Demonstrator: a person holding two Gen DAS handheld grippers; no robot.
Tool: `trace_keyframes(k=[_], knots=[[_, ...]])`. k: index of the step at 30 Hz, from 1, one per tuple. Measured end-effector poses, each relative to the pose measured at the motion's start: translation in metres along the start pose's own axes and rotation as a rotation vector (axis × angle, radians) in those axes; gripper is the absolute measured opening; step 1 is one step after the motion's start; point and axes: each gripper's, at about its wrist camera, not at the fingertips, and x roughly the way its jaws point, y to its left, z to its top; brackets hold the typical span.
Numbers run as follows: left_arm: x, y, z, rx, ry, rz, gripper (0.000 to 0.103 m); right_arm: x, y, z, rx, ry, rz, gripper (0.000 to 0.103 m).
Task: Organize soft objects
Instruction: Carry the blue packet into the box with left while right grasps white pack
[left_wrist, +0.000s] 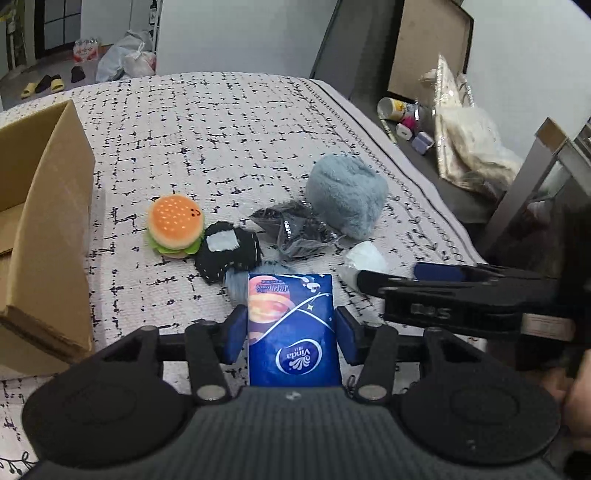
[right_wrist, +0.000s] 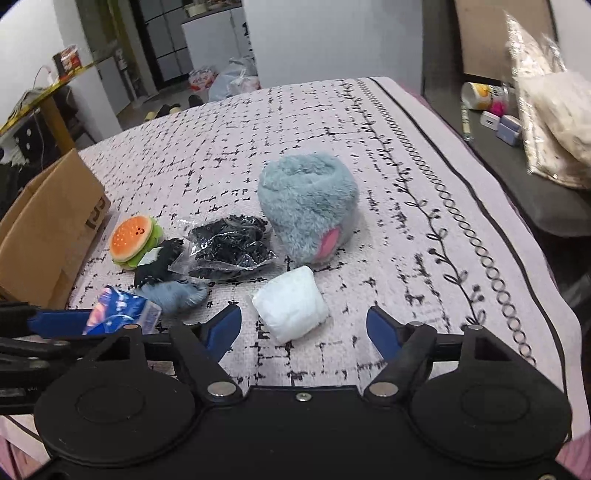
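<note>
My left gripper (left_wrist: 291, 334) is shut on a blue Vinda tissue pack (left_wrist: 293, 332) and holds it above the bed near the cardboard box (left_wrist: 48, 236). The pack also shows in the right wrist view (right_wrist: 122, 312). My right gripper (right_wrist: 303, 328) is open, just short of a white rolled cloth (right_wrist: 291, 302). Beyond lie a grey-blue fluffy plush (right_wrist: 308, 206), a bag of black items (right_wrist: 229, 247), a small black plush (left_wrist: 227, 253), a burger plush (left_wrist: 175, 225) and a small grey-blue fuzzy piece (right_wrist: 173, 293).
The bed has a white cover with black marks (left_wrist: 229, 125). The open cardboard box also shows at the left of the right wrist view (right_wrist: 48, 229). A dark side table (right_wrist: 517, 158) with small items and plastic bags stands right of the bed.
</note>
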Motion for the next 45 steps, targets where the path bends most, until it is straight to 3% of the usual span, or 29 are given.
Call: trace_keyframes(k=[2, 4, 19, 28, 37, 45], knots=[[-0.003, -0.001, -0.001, 0.011, -0.008, -0.007, 0.049, 0.006, 0.002, 0.0, -0.021, 0.013, 0.001, 0.062], [-0.006, 0.0, 0.0, 0.011, -0.019, -0.007, 0.049, 0.01, 0.004, 0.0, -0.032, 0.016, 0.002, 0.046], [-0.042, 0.01, 0.014, 0.001, -0.128, 0.017, 0.049, -0.038, 0.011, 0.01, 0.016, -0.04, -0.007, 0.045], [-0.083, 0.027, 0.024, 0.005, -0.195, 0.033, 0.049, -0.075, 0.031, 0.028, 0.038, -0.087, 0.035, 0.045], [-0.12, 0.057, 0.03, 0.022, -0.224, 0.095, 0.049, -0.094, 0.064, 0.046, 0.015, -0.128, 0.091, 0.045], [-0.137, 0.09, 0.032, -0.022, -0.241, 0.161, 0.05, -0.098, 0.094, 0.057, -0.036, -0.134, 0.145, 0.045]])
